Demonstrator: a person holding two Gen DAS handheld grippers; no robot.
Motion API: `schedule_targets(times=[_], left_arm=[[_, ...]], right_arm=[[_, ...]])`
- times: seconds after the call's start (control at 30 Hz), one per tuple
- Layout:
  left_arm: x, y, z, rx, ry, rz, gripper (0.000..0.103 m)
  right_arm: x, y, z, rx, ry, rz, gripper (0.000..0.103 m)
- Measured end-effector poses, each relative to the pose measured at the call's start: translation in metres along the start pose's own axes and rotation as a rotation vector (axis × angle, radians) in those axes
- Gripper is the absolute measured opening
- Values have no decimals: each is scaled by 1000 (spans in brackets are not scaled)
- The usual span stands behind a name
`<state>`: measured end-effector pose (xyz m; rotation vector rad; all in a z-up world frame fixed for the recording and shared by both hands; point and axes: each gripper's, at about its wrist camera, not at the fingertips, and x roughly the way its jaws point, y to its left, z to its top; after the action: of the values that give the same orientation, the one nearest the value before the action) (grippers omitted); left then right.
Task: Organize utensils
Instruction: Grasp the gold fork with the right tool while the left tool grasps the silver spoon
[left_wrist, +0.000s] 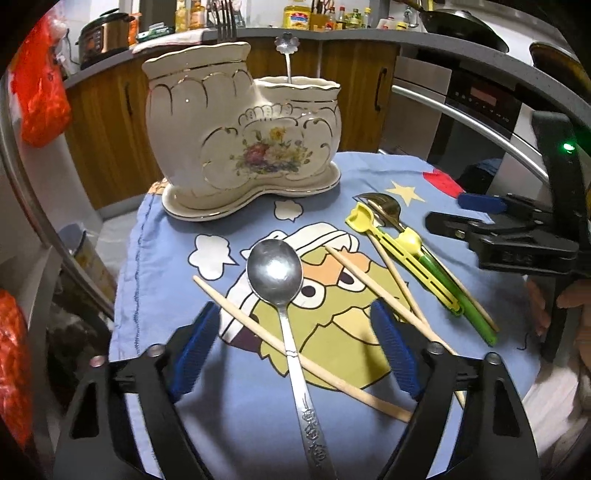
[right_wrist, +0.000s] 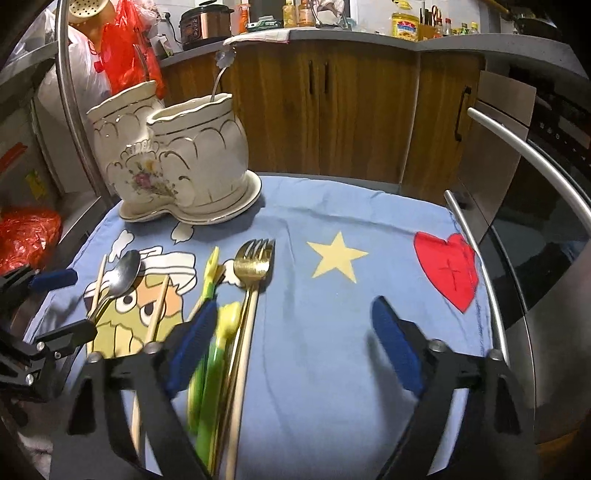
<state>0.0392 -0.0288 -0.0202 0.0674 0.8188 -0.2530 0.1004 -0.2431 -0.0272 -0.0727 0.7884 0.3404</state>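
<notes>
A steel spoon lies on the blue cartoon cloth, its handle crossing a wooden chopstick. Both run between the fingers of my left gripper, which is open, its pads clear of them. More chopsticks, yellow-green training chopsticks and a gold fork lie to the right. My right gripper is open. The gold fork's handle and the blurred training chopsticks lie by its left pad. A cream ceramic holder stands behind, with a flower-ended spoon in it.
The cloth covers a small table; its edges drop off left and front. An oven with a long steel handle stands at the right. Wooden cabinets and a crowded counter are behind. Red plastic bags hang at the left.
</notes>
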Motion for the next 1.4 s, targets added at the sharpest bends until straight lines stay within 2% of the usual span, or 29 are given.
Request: schedule_targets(times=[0.03, 0.1, 0.2, 0.3, 0.33, 0.5, 0.67, 0.8, 0.9, 0.93, 1.03, 1.17, 1.4], left_arm=[[1, 0, 0, 3, 2, -1, 72], [2, -1, 0, 10, 6, 0, 65], [4, -2, 0, 18, 12, 2, 58], [7, -3, -1, 30, 28, -1, 40], [8, -3, -1, 35, 33, 3, 37], [15, 2, -2, 17, 59, 35, 29], [13, -1, -3, 32, 59, 28, 29], [16, -8, -3, 69, 61, 73, 26], [18, -10, -3, 80, 65, 85, 18], [21, -10, -3, 78, 77, 77, 14], [22, -9, -1, 68, 75, 73, 10], [22, -4, 1, 38, 74, 57, 8], [14, 0, 0, 9, 37, 28, 6]], right_arm=[[4, 1, 2, 10, 7, 12, 71], [13, 2, 7, 20, 19, 23, 59], [22, 4, 11, 30, 33, 38, 55], [26, 2, 14, 53, 41, 63, 46], [26, 2, 14, 57, 41, 67, 46], [29, 0, 14, 76, 59, 70, 39], [33, -1, 15, 84, 68, 98, 39], [38, 3, 18, 82, 70, 119, 39], [42, 7, 20, 74, 72, 121, 39], [43, 8, 21, 68, 76, 121, 39], [48, 9, 23, 69, 93, 119, 37], [48, 7, 23, 73, 91, 134, 26], [33, 3, 24, 91, 30, 149, 26]])
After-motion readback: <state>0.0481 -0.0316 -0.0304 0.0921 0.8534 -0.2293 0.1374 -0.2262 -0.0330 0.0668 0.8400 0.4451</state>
